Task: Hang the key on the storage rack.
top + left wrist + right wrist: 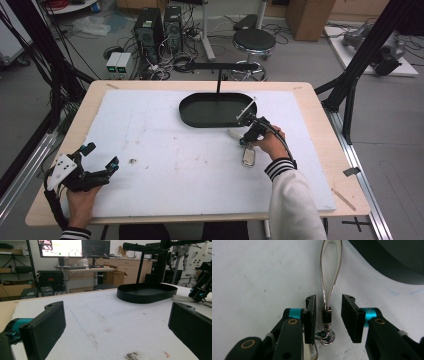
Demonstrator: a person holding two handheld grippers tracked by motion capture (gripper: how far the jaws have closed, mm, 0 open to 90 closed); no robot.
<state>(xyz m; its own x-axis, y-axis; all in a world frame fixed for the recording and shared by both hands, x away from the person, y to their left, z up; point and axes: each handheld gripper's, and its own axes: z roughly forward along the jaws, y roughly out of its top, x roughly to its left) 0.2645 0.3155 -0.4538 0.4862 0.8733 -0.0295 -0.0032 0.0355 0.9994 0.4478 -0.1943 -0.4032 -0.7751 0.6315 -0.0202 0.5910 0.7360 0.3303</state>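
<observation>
A keychain lies on the white foam board (165,165): a pale strap loop (331,272), a small black clasp (327,316), a metal ring (327,337) and a silvery tag (247,156). My right gripper (331,318) is open, low over the board, with its jaws on either side of the clasp. The left jaw is close to the clasp and the right jaw stands apart from it. In the high view the right gripper (246,141) sits just in front of the black oval tray (192,116). My left gripper (102,155) rests at the front left, wide open and holding nothing.
A black T-shaped stand (220,66) rises from the tray's back edge. The tray (147,293) and the far right gripper (200,290) appear in the left gripper view. Small dirt marks (132,161) dot the board. A stool, computers and cables lie beyond the table.
</observation>
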